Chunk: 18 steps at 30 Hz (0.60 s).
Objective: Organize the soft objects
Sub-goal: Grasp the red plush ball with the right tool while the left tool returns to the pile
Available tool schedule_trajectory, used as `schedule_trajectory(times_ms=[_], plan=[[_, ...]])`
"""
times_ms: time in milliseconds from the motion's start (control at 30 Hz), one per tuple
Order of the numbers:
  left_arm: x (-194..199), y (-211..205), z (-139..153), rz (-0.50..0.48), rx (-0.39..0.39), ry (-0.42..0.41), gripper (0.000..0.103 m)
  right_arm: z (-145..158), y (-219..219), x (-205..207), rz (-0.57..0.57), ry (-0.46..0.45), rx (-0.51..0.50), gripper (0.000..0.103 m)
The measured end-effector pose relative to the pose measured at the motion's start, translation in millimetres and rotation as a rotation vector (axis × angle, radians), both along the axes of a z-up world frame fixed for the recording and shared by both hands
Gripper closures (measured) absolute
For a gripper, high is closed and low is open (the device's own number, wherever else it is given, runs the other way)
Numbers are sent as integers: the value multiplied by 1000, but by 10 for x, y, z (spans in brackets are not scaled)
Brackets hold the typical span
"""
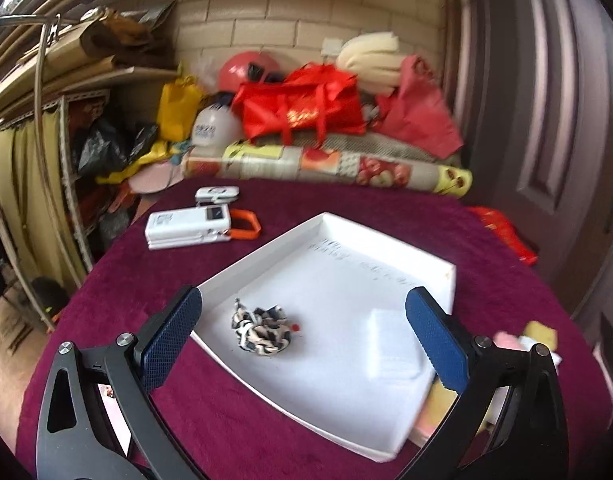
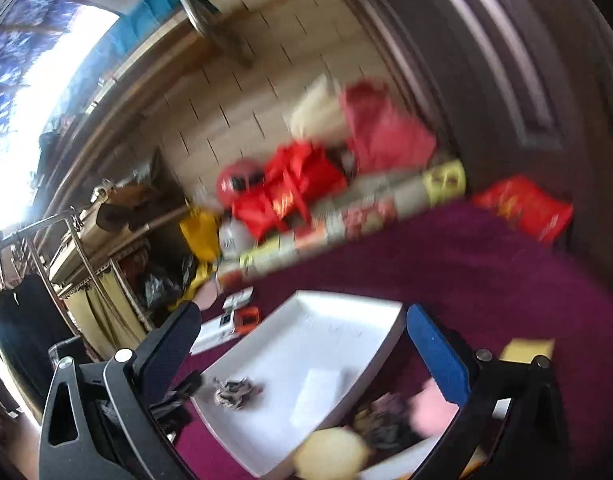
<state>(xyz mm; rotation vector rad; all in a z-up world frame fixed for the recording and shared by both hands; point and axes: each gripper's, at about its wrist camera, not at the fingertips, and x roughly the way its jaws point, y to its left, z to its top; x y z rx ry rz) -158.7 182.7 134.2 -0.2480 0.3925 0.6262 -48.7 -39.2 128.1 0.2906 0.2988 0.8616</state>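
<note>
A black-and-cream patterned fabric scrunchie (image 1: 261, 330), crumpled into a loose ring, lies inside the white tray (image 1: 386, 248) near its left rim, on the tabletop covered in maroon cloth (image 1: 226, 420). A flat white card (image 1: 392, 344) lies in the tray to the scrunchie's right. The left gripper (image 1: 304, 344) hangs over the tray with its blue-padded fingers (image 1: 168, 340) spread wide and empty. The right gripper (image 2: 302, 356) is likewise wide open, holding nothing. Beyond the tray's left corner sits a white power bank (image 1: 188, 226).

1. Soft, even daylight fills both views, with no hard shadows.
2. The right wrist view is heavily motion-blurred; a window (image 2: 46, 92) blows out white at upper left.
3. Fisheye edges bend and darken.
</note>
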Motion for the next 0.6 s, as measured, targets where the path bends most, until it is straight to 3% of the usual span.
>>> schedule_trajectory(times_ms=[133,367,467,600], plan=[[-130,-134,37,-59,29,-28,0,57,-454,-33,-132,-93,-24,0],[-26,-381,-137,-206,24,19,0,-306,-843,182,-195,-24,-125,0],[37,-510,-258,-312,-4,61,0,-597,-783,189,-103,23,-298,0],[154,-703,-420,-406,-1,137,0,-1011,-466,-10,37,-22,-565,0]])
